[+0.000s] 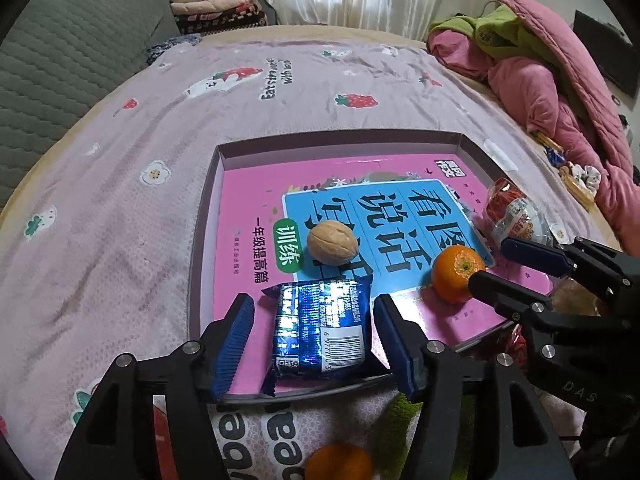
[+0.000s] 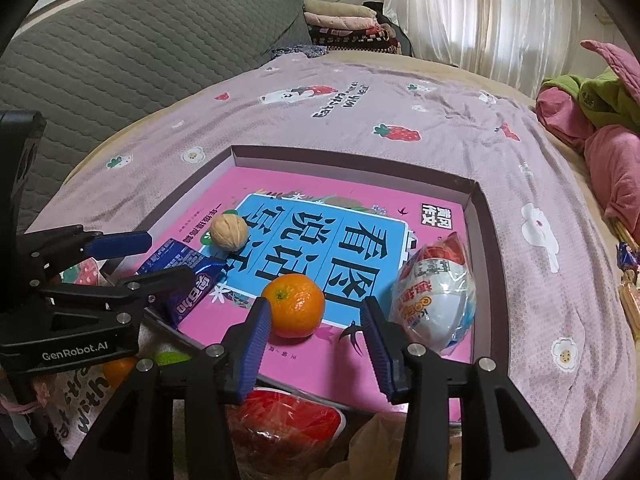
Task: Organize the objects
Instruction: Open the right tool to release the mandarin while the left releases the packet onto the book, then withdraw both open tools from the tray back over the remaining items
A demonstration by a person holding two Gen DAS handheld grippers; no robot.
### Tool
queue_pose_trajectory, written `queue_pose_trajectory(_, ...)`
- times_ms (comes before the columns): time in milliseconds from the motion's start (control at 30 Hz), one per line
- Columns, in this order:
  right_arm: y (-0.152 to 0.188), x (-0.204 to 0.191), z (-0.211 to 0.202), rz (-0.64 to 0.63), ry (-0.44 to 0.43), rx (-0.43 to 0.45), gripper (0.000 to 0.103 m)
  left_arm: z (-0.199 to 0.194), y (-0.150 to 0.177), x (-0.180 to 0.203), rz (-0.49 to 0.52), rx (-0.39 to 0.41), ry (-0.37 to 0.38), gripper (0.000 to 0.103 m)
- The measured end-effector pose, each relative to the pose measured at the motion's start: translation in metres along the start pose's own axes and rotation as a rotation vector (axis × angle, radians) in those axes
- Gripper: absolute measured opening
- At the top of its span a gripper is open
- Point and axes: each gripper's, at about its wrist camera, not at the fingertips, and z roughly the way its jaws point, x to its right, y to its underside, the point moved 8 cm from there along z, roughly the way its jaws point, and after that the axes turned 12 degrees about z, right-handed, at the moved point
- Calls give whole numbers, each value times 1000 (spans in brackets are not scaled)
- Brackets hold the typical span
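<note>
Left claw (image 1: pixel 314 344) gapes around the blue packet (image 1: pixel 320 330) in the tray (image 1: pixel 208 216), pads clear. Right claw (image 2: pixel 316 344) open, orange (image 2: pixel 294 305) between its pads. Second orange (image 1: pixel 340 462) below, half cut off.

Walnut (image 1: pixel 332 247), orange (image 2: pixel 295 305) crowd tray's (image 2: pixel 476 200) near half; far half free.

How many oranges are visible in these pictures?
2. One orange lies on the pink book inside the shallow box. A second orange lies outside it, on the near side, partly hidden. More may be hidden.
</note>
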Motion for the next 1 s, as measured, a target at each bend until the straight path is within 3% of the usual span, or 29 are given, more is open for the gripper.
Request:
queue_pose_trajectory(267,-6,-1,-8,-3,-7,36,47,-20,-8,-7,-17,65,-27,65)
queue_pose_trajectory(400,-15,-5,-23,-2,-28,88,58,-34,-13,-9,-18,100,-46,70)
queue_pose_trajectory(1000,-35,-1,-63,11,-30,203,63,-76,-21,6,3,198,-88,71)
